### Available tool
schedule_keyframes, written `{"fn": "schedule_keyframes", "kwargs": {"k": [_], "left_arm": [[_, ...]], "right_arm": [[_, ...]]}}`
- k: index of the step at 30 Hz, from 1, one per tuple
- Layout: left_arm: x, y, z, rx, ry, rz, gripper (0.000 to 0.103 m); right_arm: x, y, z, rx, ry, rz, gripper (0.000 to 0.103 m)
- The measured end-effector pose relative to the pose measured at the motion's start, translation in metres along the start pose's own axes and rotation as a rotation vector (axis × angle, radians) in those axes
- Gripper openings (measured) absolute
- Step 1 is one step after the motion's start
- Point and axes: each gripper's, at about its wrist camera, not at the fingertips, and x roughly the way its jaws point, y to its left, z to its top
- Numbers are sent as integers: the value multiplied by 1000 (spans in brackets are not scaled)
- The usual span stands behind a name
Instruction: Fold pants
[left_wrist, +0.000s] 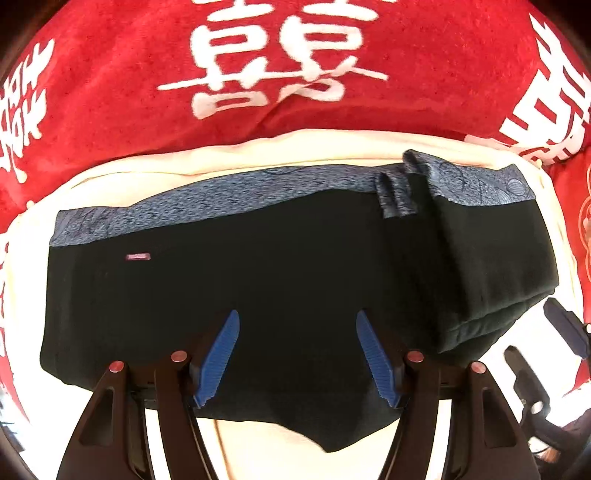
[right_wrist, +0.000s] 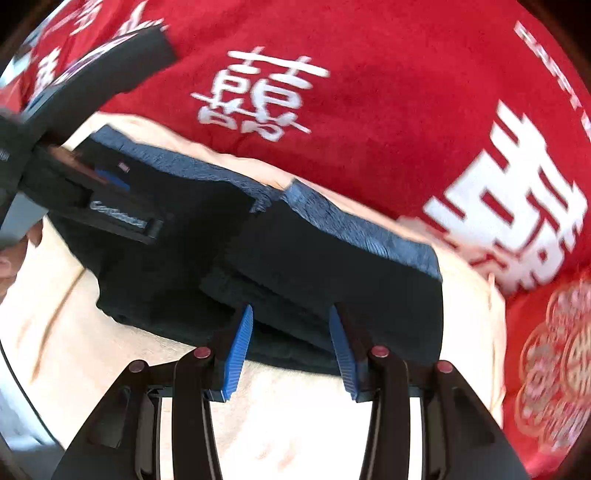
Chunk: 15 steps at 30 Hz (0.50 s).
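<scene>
Here black pants (left_wrist: 258, 288) with blue waistband (left_wrist: 207, 218) are laid flat on cream cushion (left_wrist: 258, 155), over red cloth (left_wrist: 110, 92) printed with white characters. One side is folded over. Left gripper (left_wrist: 297, 356) is held above pants, jaws apart, nothing gripped. Right gripper (right_wrist: 290, 349) is poised at folded edge, jaws parted, nothing pinched.

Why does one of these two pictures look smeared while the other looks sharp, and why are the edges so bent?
Right wrist view: motion blur smears the white characters on the red cloth and the black pants. Left wrist view: sharp, the pants' blue waistband weave reads clearly. Both views: the fisheye lens bows straight edges and darkens the corners; the cream surface looks bright, nearly washed out.
</scene>
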Motion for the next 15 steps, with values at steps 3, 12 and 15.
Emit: {"fn": "schedule_keyframes", "kwargs": {"k": [3, 12, 15], "left_arm": [[7, 1, 1, -27, 8, 14, 67], [12, 19, -11, -59, 33, 62, 68], [6, 22, -14, -65, 26, 59, 68]], "right_arm": [[12, 17, 7, -95, -20, -6, 47], [46, 16, 24, -77, 49, 143, 9], [22, -1, 31, -7, 6, 220, 9]]}}
